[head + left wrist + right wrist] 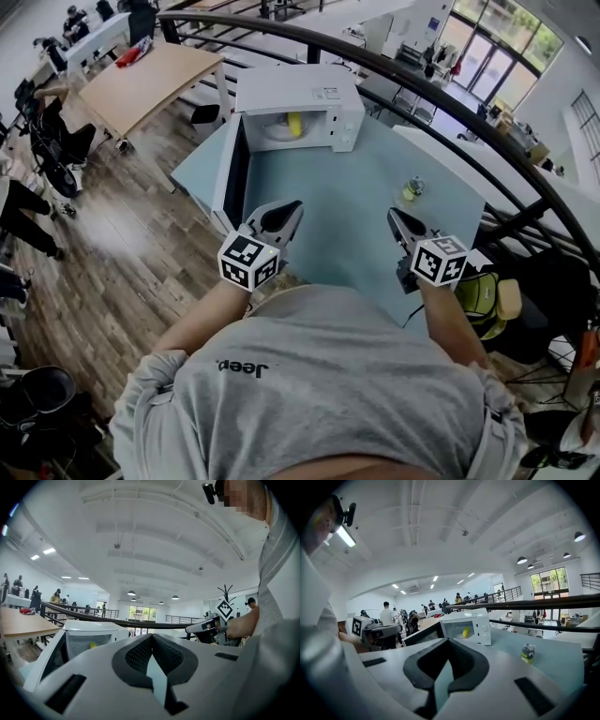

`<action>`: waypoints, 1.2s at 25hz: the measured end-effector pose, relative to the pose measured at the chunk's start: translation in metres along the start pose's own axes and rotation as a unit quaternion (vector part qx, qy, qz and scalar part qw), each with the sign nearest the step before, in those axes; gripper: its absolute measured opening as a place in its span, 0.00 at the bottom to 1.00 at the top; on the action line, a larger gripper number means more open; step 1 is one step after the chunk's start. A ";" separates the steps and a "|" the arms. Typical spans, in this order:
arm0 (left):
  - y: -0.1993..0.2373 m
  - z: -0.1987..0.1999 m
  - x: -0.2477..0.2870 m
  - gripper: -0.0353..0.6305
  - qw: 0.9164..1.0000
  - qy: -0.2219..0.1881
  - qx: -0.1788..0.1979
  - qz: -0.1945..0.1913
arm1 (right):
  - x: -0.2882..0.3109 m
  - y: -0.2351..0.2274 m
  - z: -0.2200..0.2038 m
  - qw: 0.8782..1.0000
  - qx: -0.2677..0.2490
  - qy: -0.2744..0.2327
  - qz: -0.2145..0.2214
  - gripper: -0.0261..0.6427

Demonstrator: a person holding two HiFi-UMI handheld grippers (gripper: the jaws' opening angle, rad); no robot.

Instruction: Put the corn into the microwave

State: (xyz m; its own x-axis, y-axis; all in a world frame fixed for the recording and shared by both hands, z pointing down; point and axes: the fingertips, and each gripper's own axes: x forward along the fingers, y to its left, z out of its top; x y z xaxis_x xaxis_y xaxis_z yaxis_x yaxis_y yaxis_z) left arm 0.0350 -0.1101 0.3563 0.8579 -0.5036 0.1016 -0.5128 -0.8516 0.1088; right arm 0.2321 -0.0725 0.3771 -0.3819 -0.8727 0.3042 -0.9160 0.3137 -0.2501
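The yellow corn lies inside the white microwave at the far end of the light blue table. The microwave door hangs open to the left. The corn also shows through the opening in the right gripper view, and faintly as a yellow spot in the left gripper view. My left gripper hovers near the table's front edge by the door's end, shut and empty. My right gripper is level with it on the right, also shut with nothing in it.
A small green-labelled can stands on the table just ahead of the right gripper. A curved black railing runs behind the table. A wooden table and people are off to the left, and a yellow-green bag sits at the right.
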 end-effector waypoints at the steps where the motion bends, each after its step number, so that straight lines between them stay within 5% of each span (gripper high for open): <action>1: -0.001 0.000 0.001 0.08 1.000 -0.001 0.000 0.000 | -0.001 -0.001 0.000 1.000 -0.001 0.000 0.000 0.06; 30: 0.000 0.004 0.001 0.08 1.000 -0.004 0.005 0.008 | 0.001 -0.002 0.001 1.000 -0.020 0.002 0.007 0.06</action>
State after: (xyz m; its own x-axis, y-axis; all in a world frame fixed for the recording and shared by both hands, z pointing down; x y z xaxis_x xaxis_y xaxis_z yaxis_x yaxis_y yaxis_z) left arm 0.0362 -0.1118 0.3524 0.8499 -0.5181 0.0960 -0.5261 -0.8449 0.0970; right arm 0.2336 -0.0744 0.3769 -0.3945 -0.8670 0.3046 -0.9149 0.3399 -0.2176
